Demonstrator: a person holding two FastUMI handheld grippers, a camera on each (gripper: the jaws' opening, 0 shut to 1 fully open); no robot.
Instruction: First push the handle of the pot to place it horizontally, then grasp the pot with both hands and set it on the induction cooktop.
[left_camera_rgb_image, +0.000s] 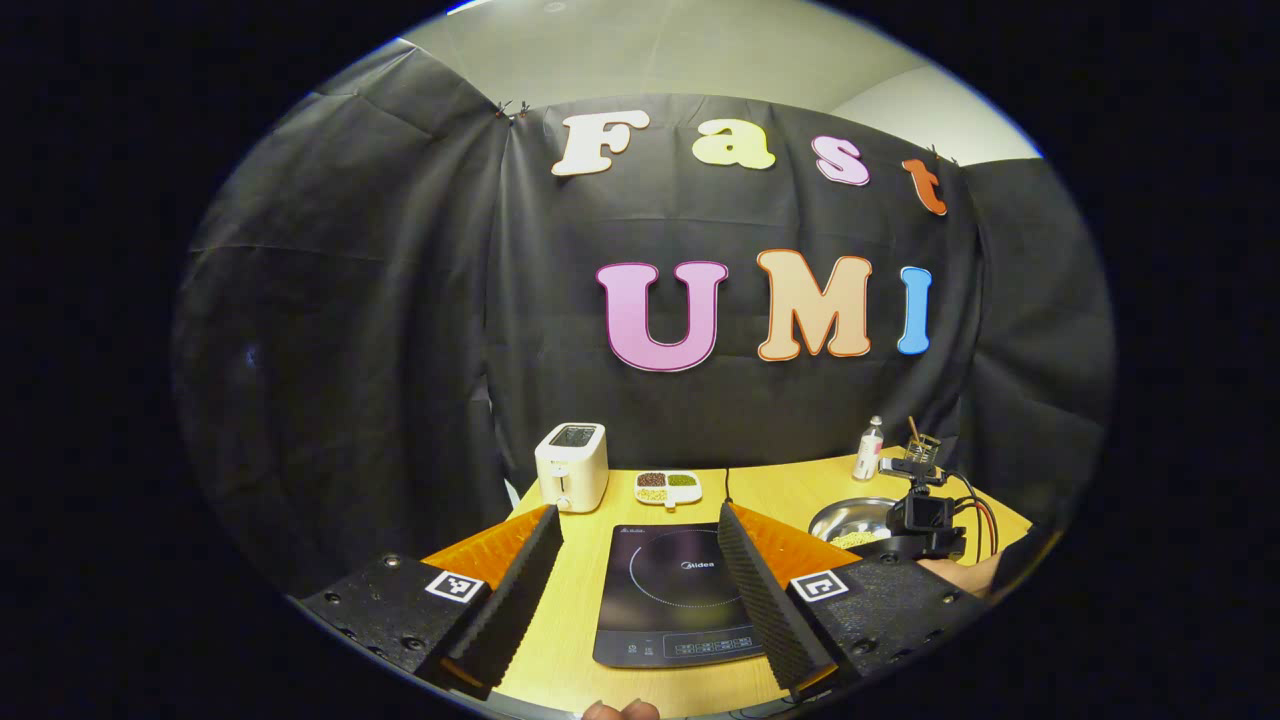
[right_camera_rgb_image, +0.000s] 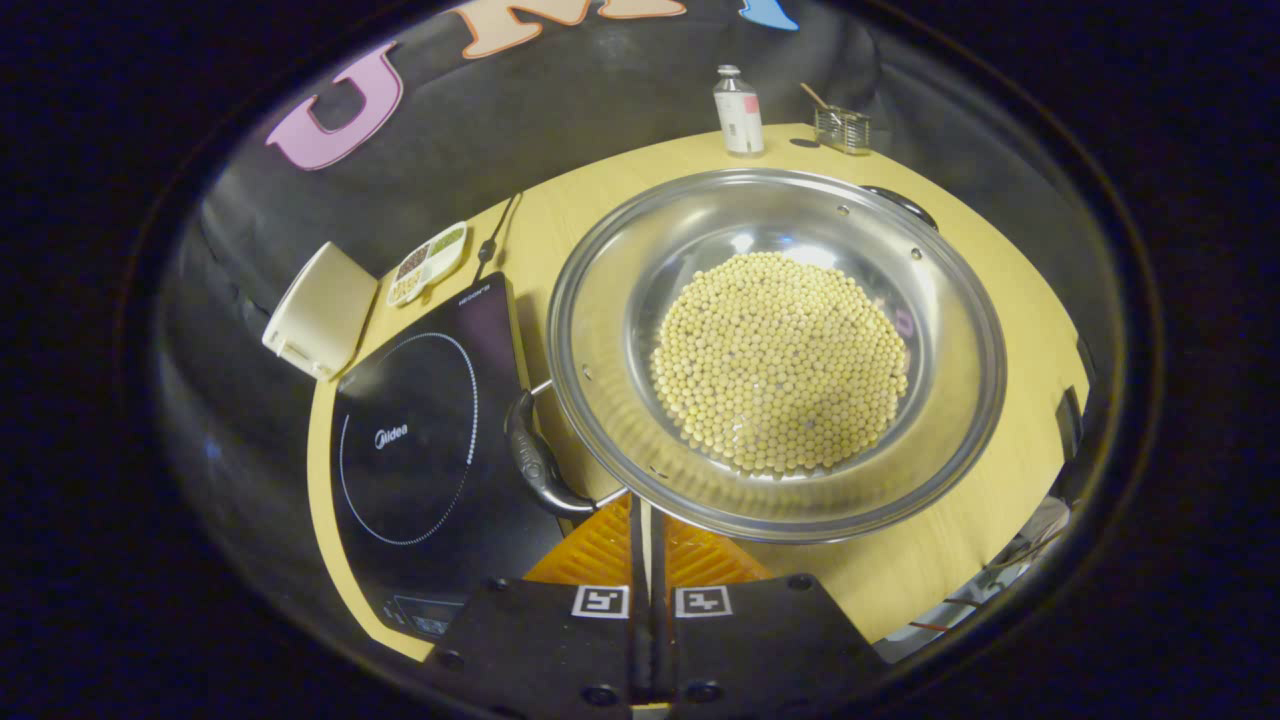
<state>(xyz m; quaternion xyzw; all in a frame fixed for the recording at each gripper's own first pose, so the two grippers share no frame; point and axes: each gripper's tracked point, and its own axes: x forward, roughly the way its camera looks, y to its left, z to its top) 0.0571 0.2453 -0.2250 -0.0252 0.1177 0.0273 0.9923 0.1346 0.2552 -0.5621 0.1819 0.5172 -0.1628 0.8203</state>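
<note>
One pot (right_camera_rgb_image: 775, 350) full of beans is seen on the bench (right_camera_rgb_image: 990, 520), just beside one cooktop (right_camera_rgb_image: 420, 440). The right gripper (right_camera_rgb_image: 648, 520) is held at the pot's rim, jaws together. The left gripper (left_camera_rgb_image: 640, 570) is held over the cooktop, jaws apart.

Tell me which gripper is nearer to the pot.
Right. The right gripper is shut and sits right at the pot rim, beside its handle. The left gripper hangs open over the cooktop, off to the pot's side.
</note>
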